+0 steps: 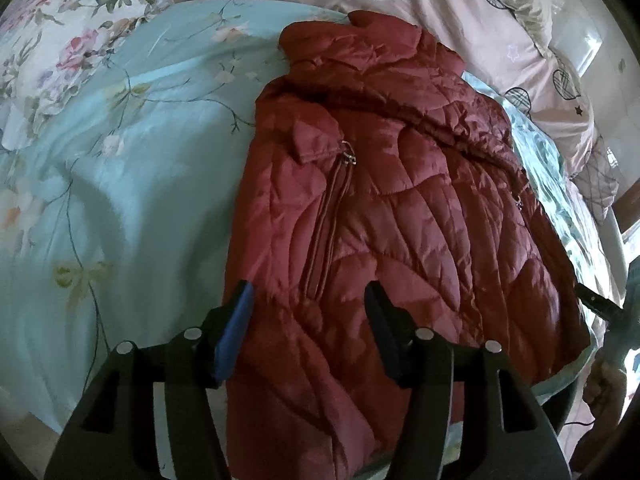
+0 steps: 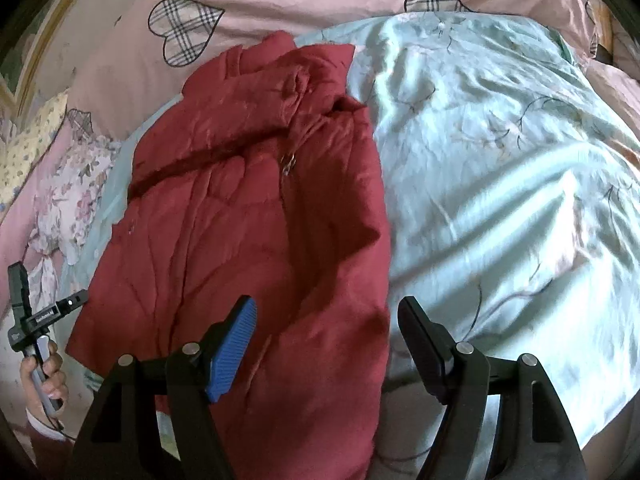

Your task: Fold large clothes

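A dark red quilted jacket (image 1: 400, 220) lies lengthwise on a light blue floral sheet (image 1: 140, 160), sides folded in, collar at the far end and hem nearest me. It also shows in the right wrist view (image 2: 240, 240). My left gripper (image 1: 310, 292) is open and empty, hovering over the jacket's near hem. My right gripper (image 2: 326, 308) is open and empty above the jacket's near right edge. The left gripper also shows at the left edge of the right wrist view (image 2: 48, 304), held in a hand.
A pink quilt with plaid hearts (image 2: 188, 32) lies bunched along the far side. A floral pillow (image 1: 72, 40) sits at the far left. The blue sheet (image 2: 500, 160) spreads to the right of the jacket. The bed edge runs just under my grippers.
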`<state>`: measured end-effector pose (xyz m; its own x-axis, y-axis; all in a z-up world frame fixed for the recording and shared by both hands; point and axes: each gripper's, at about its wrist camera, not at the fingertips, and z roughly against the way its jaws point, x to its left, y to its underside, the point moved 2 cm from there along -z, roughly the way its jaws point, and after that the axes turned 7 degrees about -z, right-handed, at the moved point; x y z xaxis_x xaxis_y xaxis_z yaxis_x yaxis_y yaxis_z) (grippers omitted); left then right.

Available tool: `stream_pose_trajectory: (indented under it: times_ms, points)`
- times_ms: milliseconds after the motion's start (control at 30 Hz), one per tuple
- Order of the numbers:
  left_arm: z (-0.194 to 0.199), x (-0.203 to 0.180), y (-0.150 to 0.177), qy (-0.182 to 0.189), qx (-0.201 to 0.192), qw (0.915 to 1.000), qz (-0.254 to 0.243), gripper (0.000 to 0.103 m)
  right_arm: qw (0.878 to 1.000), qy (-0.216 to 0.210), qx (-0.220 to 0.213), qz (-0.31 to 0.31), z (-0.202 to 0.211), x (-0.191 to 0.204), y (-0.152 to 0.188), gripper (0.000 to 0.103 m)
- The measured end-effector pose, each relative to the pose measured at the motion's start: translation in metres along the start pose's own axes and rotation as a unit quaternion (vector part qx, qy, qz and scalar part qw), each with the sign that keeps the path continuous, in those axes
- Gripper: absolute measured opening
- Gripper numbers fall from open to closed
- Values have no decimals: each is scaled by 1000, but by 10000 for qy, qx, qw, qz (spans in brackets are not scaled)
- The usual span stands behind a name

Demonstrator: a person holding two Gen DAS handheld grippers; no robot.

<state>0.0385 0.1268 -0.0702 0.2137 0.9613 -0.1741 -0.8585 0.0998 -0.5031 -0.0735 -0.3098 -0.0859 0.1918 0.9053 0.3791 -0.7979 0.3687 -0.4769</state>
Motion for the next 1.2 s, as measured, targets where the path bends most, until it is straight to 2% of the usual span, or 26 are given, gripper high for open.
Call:
stream_pose_trajectory:
  times_ms: [167, 467, 533, 600, 700, 1067, 1133, 1167, 1200]
  points:
    - [4, 1, 8, 55, 15, 10000, 18, 71, 9999, 42, 120, 45, -5, 2, 11, 76]
    - [-5, 10, 28, 49, 278, 9996, 85, 71, 9996, -95, 241, 62, -3, -4, 23, 74]
    - [-7, 12, 33, 94, 358, 9993, 90, 71, 9995, -181, 268, 22, -1, -8, 26, 67]
    - [-9, 12, 39, 167, 424, 9989, 64, 71, 9993, -232, 299, 26, 2, -10, 28, 55]
    - [-11, 10, 45, 283, 495, 9984, 4, 71, 9992, -230, 324, 61, 6, -13, 31, 47]
    - [-11, -1, 53, 384, 515, 9976, -258, 71, 9985, -340, 430, 50, 5, -14, 34, 49]
    - [-12, -1, 53, 390, 507, 9976, -282, 69, 9982, -380, 455, 35, 4, -16, 34, 49]
    - [-11, -2, 54, 395, 498, 9975, -296, 65, 9981, -416, 462, 20, 5, -17, 34, 49]
    - [-11, -2, 53, 402, 485, 9975, -313, 55, 9978, -457, 477, 31, 5, -17, 34, 49]
